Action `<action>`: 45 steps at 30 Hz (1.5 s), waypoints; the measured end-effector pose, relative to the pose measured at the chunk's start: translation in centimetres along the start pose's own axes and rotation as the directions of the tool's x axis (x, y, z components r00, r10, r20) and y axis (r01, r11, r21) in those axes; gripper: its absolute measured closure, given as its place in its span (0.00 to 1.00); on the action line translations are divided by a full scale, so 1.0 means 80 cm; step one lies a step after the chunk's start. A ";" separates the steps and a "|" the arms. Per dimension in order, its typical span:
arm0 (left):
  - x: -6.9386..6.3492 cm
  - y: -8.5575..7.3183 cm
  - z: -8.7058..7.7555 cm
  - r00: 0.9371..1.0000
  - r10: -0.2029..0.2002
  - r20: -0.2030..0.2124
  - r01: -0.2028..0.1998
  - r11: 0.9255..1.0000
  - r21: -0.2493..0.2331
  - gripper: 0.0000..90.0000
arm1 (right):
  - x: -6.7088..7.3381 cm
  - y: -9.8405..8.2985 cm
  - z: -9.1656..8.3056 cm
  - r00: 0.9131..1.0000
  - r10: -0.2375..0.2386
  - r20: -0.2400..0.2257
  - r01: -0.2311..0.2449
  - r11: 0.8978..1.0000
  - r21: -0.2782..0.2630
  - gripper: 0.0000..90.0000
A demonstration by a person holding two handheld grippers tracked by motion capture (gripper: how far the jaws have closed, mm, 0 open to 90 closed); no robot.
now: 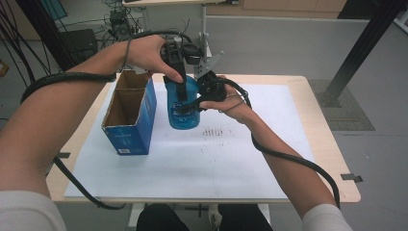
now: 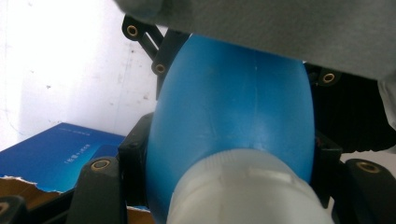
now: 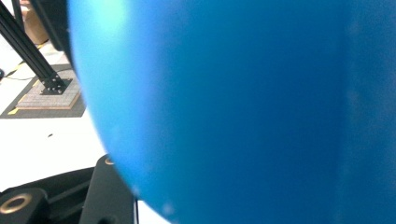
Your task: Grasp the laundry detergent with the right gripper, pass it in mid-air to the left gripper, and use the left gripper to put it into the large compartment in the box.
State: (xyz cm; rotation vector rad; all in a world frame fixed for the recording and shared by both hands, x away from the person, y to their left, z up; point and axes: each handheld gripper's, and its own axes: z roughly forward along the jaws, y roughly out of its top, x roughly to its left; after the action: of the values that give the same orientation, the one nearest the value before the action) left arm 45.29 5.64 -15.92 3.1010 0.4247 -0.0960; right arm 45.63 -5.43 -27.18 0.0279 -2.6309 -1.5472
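Up above the white table mat point(image 1: 231, 163), just right of the open blue carton point(image 1: 130, 115), hangs a blue bottle point(image 1: 184, 111): translucent, rounded shoulders, white cap (seen in the left gripper view). Left gripper point(image 1: 182, 94) clamps it from above; right gripper point(image 1: 208, 89) grips its side.

Smooth blue plastic bottle point(image 1: 183, 108); torn cardboard box point(image 1: 131, 115)

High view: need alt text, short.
Both grippers clamp a blue bottle above a white mat: the left gripper from above, the right gripper from the side. An open blue cardboard box stands just left of the bottle.
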 end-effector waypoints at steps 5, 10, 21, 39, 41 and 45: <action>0.000 0.001 -0.001 1.000 0.002 -0.002 -0.002 1.000 -0.002 0.41 | 0.001 0.000 -0.001 1.000 0.017 -0.004 -0.017 1.000 -0.005 0.48; 0.000 0.002 -0.002 1.000 0.004 -0.002 -0.004 1.000 -0.007 0.41 | 0.000 0.000 -0.003 1.000 0.014 0.005 -0.014 1.000 0.001 0.48; 0.000 0.002 -0.004 1.000 0.000 0.000 0.000 1.000 -0.004 0.41 | 0.000 0.000 -0.005 1.000 0.012 0.010 -0.012 1.000 -0.005 0.47; 0.000 -0.002 -0.007 1.000 -0.002 -0.009 0.002 1.000 -0.011 0.41 | 0.000 0.002 -0.004 0.999 0.029 0.018 -0.028 0.999 -0.028 0.45; 0.000 -0.002 -0.007 1.000 -0.002 -0.008 0.002 1.000 -0.011 0.41 | 0.001 0.003 -0.004 0.999 0.036 0.009 -0.036 0.999 -0.033 0.45; -0.001 -0.002 -0.008 1.000 0.000 -0.011 0.000 1.000 -0.010 0.41 | 0.002 0.004 -0.005 0.999 0.034 0.009 -0.034 0.999 -0.031 0.45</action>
State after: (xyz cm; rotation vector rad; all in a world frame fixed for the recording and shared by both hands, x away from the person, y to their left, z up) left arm 45.24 5.76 -15.27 3.0928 0.4243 -0.0765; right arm 45.54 -5.63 -26.72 -0.0261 -2.6003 -1.5811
